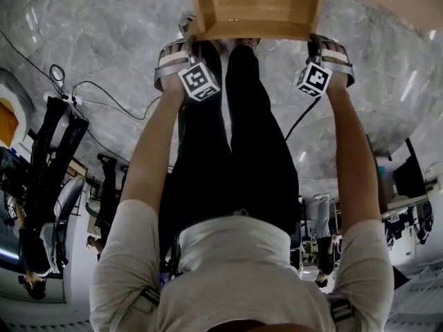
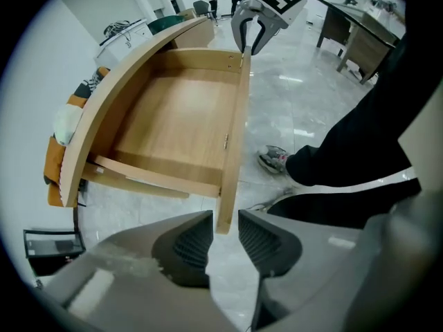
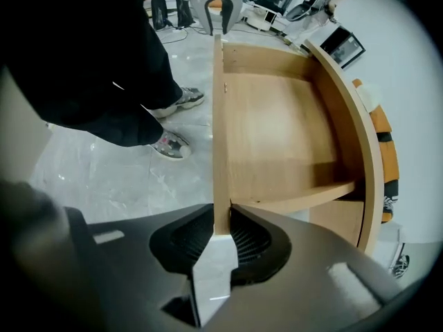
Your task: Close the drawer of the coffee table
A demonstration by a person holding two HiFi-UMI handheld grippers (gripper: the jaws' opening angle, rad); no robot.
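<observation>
The coffee table's wooden drawer [image 1: 256, 5] stands pulled out, and its inside [image 2: 180, 123] holds nothing. My left gripper [image 1: 190, 36] is at the left end of the drawer's front panel [image 2: 235, 130]. In the left gripper view its jaws [image 2: 225, 237] straddle that panel's end, open, with a small gap showing beside the wood. My right gripper [image 1: 320, 44] is at the panel's other end. In the right gripper view its pads [image 3: 221, 237] press on both faces of the front panel [image 3: 219, 130]. Each gripper shows small at the far end of the other's view: right gripper [image 2: 250, 37], left gripper [image 3: 221, 12].
The table's curved top [image 2: 104, 109] arcs over the drawer's back. The person's black-trousered legs [image 1: 235, 137] and shoes [image 2: 275, 159] stand on the marble floor right before the drawer front. Cables [image 1: 76, 95] lie at left, desks [image 2: 360, 33] further off.
</observation>
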